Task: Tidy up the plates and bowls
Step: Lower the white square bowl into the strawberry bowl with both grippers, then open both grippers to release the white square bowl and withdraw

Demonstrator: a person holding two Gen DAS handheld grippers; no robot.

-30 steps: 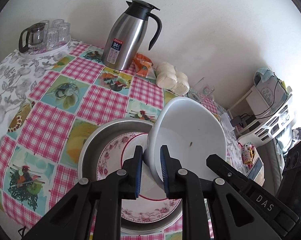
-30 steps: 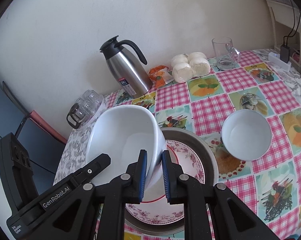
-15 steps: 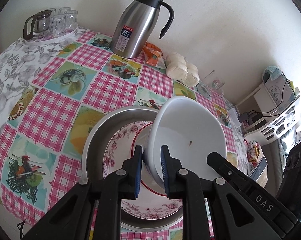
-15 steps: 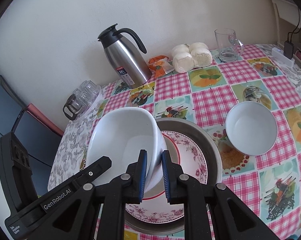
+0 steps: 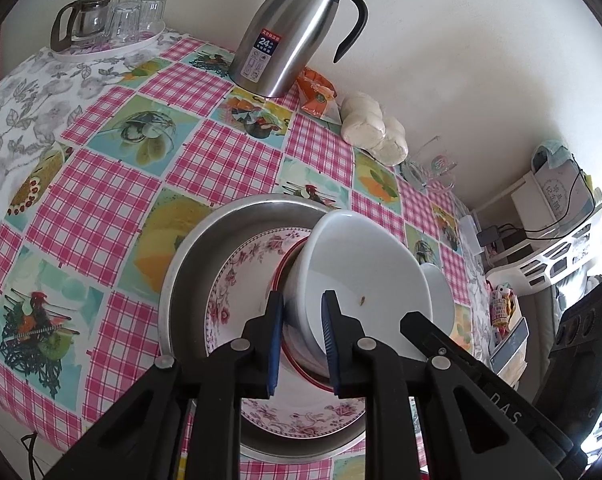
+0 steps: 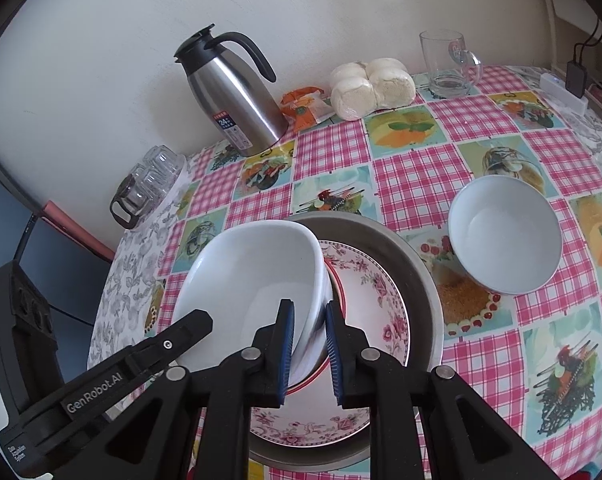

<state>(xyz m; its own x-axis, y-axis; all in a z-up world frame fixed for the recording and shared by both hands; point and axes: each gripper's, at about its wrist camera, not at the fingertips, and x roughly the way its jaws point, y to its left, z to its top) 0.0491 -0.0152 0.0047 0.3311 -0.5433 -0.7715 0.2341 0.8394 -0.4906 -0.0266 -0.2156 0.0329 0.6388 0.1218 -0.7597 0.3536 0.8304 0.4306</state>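
Clamping the white bowl's [image 5: 365,276] opposite rims in my left gripper [image 5: 301,340] and right gripper [image 6: 309,350], it seems to touch the floral plate [image 6: 377,308].

You have lowered the large white bowl [image 5: 365,280], pinched by both grippers, closer onto the red-rimmed plate [image 6: 337,280] stacked in the metal basin [image 5: 205,240], leaving it less tilted.
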